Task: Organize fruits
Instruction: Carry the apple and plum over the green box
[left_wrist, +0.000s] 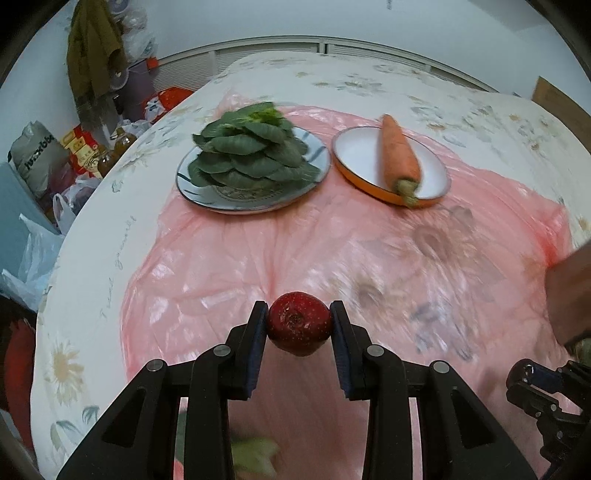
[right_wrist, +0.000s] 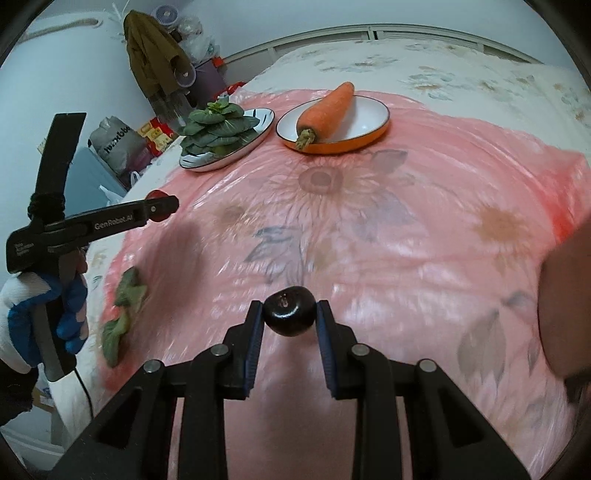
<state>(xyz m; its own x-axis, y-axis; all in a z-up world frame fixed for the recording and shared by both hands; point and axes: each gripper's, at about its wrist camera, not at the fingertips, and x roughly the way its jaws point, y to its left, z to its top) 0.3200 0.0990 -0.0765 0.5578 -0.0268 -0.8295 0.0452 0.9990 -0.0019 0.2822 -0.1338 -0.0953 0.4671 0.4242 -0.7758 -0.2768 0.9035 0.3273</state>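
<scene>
Left gripper (left_wrist: 299, 325): we see both pads pinching a red apple (left_wrist: 298, 323) from either side, stem dimple facing the cam. Apple sits clear of the sheet, nothing under it but pink plastic.
Right gripper (right_wrist: 289, 314): pads clamped on a small dark fruit (right_wrist: 289, 311), near-black, glossy; we can't tell what kind. Held off the sheet too.
Left gripper, seen from right cam: we spot it at the left edge, red apple just showing past its tip; a gloved hand (right_wrist: 44, 306) (blue & white) grips the handle.
Surface: pink plastic sheet (left_wrist: 295, 240) spread over a floral cloth (left_wrist: 92, 295), flower print showing thru the plastic.
Patterned plate (left_wrist: 199, 192): far left of the two dishes, piled w/ green leafy veg (left_wrist: 247, 151).
Orange-rimmed dish (right_wrist: 373, 133): just beside the patterned plate, to its right, white inside. A carrot (right_wrist: 327, 110) lies across it, stalk end pointing toward us, tip over the far rim.
Loose leaves (right_wrist: 123, 314): a few green bits on the sheet's left edge, below the left gripper in the right cam.
Bkgd: bags & boxes (left_wrist: 74, 155) piled at left beyond the cloth, a brown garment (left_wrist: 92, 48) hanging on the wall.
Right edge: blurred brownish shape in both views; we can't tell what it is.
</scene>
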